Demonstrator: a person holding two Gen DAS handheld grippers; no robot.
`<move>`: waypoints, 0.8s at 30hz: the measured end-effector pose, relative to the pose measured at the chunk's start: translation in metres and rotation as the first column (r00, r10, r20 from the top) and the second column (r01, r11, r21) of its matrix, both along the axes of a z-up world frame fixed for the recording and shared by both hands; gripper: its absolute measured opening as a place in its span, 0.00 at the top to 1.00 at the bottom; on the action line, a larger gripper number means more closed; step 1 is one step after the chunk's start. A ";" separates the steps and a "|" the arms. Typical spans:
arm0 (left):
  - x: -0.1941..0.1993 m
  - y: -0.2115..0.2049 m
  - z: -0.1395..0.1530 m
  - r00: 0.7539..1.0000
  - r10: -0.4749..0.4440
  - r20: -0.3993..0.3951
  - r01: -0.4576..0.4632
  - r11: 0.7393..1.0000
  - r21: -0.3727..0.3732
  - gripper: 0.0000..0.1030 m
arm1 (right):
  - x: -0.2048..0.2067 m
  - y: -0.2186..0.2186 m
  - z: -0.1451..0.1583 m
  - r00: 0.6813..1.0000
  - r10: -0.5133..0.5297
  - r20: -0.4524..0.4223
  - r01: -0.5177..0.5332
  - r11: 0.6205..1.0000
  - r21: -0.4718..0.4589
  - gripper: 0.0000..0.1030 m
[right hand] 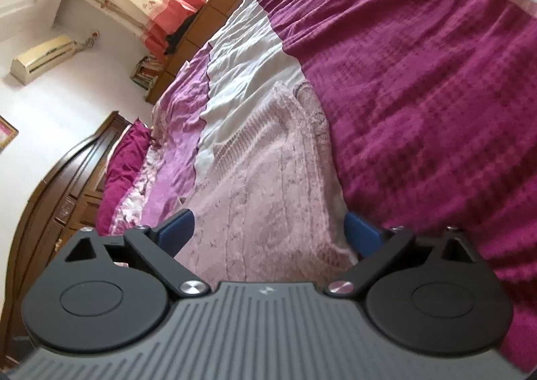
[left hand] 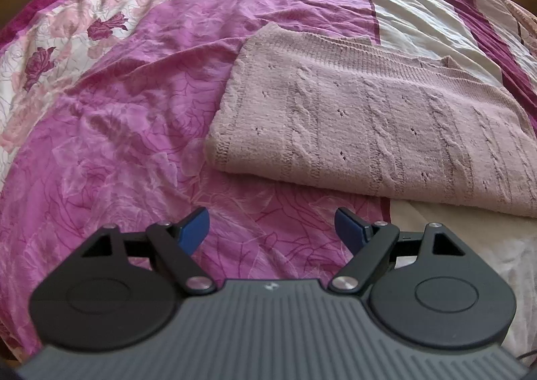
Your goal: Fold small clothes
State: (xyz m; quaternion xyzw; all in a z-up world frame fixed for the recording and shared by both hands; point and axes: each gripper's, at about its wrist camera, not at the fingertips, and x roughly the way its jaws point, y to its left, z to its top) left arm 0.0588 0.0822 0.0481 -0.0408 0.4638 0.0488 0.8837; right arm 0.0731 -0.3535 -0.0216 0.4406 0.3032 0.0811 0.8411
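Plenty of open bed around the work. Left of the left gripper and straight ahead of its jaws there's just wrinkled pink rose-print bedspread, nothing on it. The near folded edge of the knit sweater runs ahead and to the right of those jaws, a bit apart from the blue pads, not touching. Far off, a wooden headboard marks the bed's end.

The sweater is dusty pink, cable-knit with small eyelet holes, folded into a flat rectangle with a ribbed band along its far side. It lies on the bedspread, partly over the white stripe.

Left jaws stand wide open, empty, tilted down over bare bedspread. The right gripper is rolled sideways, jaws also spread wide with nothing clamped; the sweater stretches out right between and ahead of them, dark magenta bedspread to their right.
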 end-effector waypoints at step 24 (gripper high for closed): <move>0.006 -0.005 -0.013 1.000 -0.009 -0.029 0.009 1.000 0.002 0.19 | 0.023 0.004 -0.015 0.995 0.088 -0.036 -0.090 0.994 -0.056 0.48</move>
